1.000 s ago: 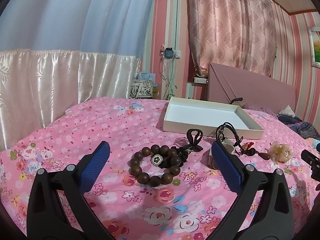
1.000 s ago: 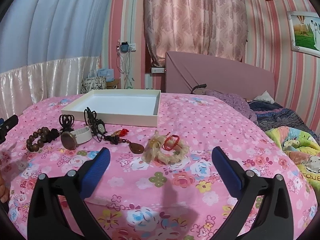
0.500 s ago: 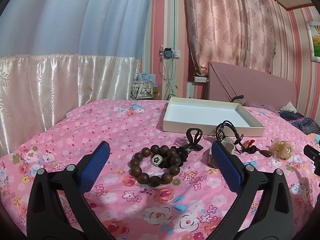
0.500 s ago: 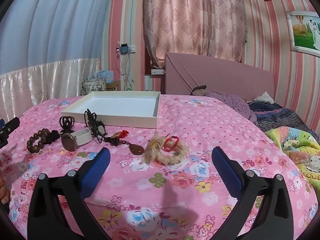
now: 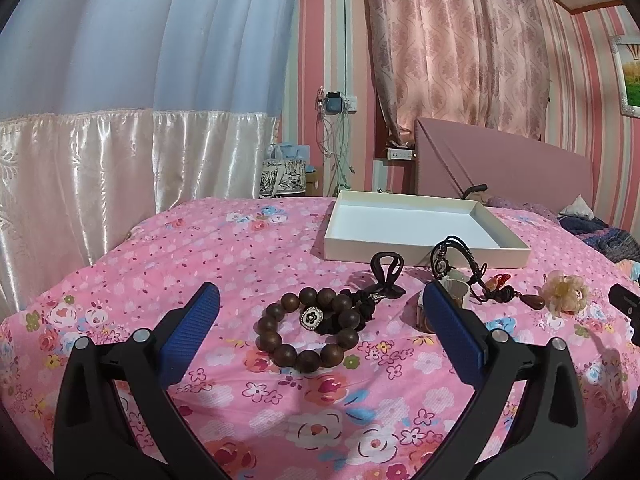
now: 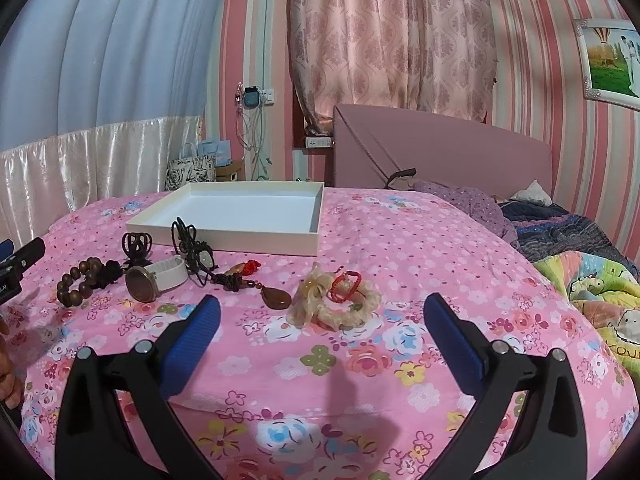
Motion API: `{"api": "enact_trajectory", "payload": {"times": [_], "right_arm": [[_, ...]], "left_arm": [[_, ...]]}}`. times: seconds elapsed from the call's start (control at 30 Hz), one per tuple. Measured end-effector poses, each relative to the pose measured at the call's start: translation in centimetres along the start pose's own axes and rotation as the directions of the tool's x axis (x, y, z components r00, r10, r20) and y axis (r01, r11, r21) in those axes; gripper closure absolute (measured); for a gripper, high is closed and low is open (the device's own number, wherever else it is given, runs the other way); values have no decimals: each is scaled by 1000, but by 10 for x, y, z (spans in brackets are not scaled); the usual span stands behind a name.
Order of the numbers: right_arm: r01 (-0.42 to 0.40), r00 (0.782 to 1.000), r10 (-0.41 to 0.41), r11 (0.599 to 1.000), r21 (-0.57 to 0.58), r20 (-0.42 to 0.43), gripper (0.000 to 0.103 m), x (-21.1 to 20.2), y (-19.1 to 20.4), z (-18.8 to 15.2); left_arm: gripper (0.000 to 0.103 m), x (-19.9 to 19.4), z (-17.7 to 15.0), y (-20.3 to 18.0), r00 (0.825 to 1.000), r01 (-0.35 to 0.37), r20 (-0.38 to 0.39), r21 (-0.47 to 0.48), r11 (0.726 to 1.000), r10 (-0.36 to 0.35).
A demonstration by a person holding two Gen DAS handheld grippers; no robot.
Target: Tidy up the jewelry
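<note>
1. Both jaws are spread wide and empty on the left gripper (image 5: 318,316) and right gripper (image 6: 320,316).
2. The bead bracelet (image 5: 308,330) is framed at twelve o'clock of the left.
3. The white tray (image 5: 424,236) is seen beyond, at one o'clock.

Pink floral bedspread (image 5: 240,248) (white tray (image 5: 408,220))

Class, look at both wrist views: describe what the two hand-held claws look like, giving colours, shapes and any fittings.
The left claw and right claw match: two black, angular plastic arms, each ending in a flat blue ribbed pad, with small silver bolts at the joints. No cables or sleeves show.
</note>
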State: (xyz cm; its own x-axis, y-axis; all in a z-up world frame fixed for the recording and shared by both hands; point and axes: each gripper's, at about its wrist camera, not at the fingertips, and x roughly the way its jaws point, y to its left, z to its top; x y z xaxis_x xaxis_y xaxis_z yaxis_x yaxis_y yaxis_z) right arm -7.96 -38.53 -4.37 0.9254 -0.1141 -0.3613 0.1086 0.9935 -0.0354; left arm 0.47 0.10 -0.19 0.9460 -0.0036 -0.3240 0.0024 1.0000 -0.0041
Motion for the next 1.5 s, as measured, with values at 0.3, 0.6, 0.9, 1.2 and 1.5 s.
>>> {"api": "enact_trajectory", "payload": {"times": [0.3,0.6,0.9,1.2,1.5], "right_arm": [[-36,999,37,999,18,-38,18,7,-6,2],[-116,987,128,986,121,-94,26,21,-25,23],[-227,970,234,969,97,-67,26,67,6,104],[-317,933,317,948,30,-171,38,136,82,79],[-364,907,356,931,6,-223,51,147,99,54]], "left_arm": [[3,2,1,7,1000,-7,-22,-28,1000,7],[3,22,39,35,994,28,-107,-50,998,-33],[3,60,100,6,997,22,-73,35,999,-19],[3,134,79,-8,977,-10,-213,28,1000,16],[6,144,58,-5,970,86,-231,34,996,-76]]}}
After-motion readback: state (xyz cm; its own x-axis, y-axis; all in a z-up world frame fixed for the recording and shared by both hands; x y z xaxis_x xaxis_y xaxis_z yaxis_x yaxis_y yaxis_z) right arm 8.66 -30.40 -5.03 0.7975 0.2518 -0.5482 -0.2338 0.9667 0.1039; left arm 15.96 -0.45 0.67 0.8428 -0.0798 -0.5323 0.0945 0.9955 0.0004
